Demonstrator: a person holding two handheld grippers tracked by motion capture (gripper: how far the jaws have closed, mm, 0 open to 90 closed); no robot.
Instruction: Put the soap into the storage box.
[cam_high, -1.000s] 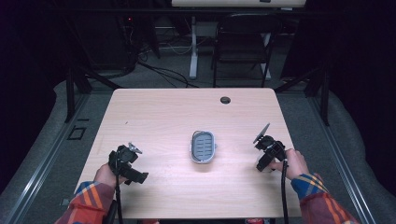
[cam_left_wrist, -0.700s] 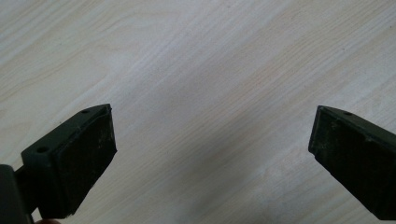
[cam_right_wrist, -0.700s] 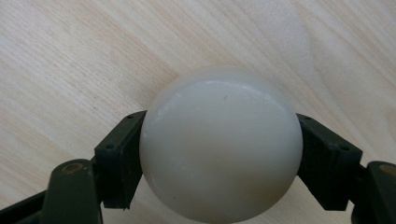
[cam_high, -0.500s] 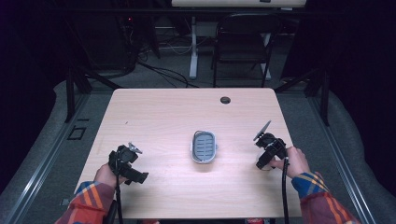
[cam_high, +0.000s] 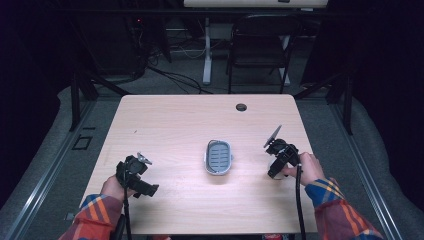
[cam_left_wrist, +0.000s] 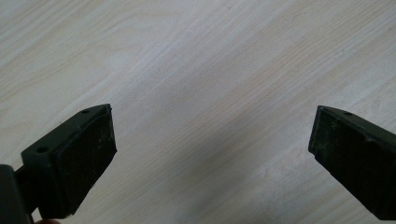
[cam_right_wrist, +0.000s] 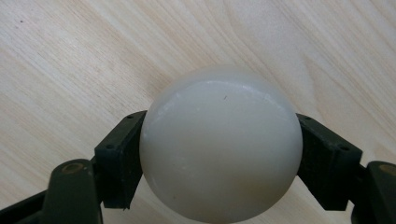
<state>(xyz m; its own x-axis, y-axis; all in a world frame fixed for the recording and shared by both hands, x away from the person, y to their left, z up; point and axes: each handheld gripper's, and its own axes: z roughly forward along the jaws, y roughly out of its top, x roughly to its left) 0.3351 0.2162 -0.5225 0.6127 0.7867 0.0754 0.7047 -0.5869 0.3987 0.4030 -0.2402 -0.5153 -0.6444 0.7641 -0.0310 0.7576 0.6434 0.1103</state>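
A smooth white rounded object (cam_right_wrist: 219, 140), like a bar of soap or a ball, sits between the two black jaws of my right gripper (cam_right_wrist: 219, 156), which press on both its sides just above the wood. In the high view my right gripper (cam_high: 276, 165) is at the table's right side, right of a grey slotted oval dish (cam_high: 218, 157) at the centre. My left gripper (cam_high: 134, 174) is at the front left, pointing down at bare wood. Its jaws stand wide apart in the left gripper view (cam_left_wrist: 210, 154) with nothing between them.
The light wooden table (cam_high: 190, 120) has a round cable hole (cam_high: 241, 107) near its far edge. A black chair (cam_high: 257, 45) and desk legs stand on the floor beyond. Plaid sleeves come in from the front edge.
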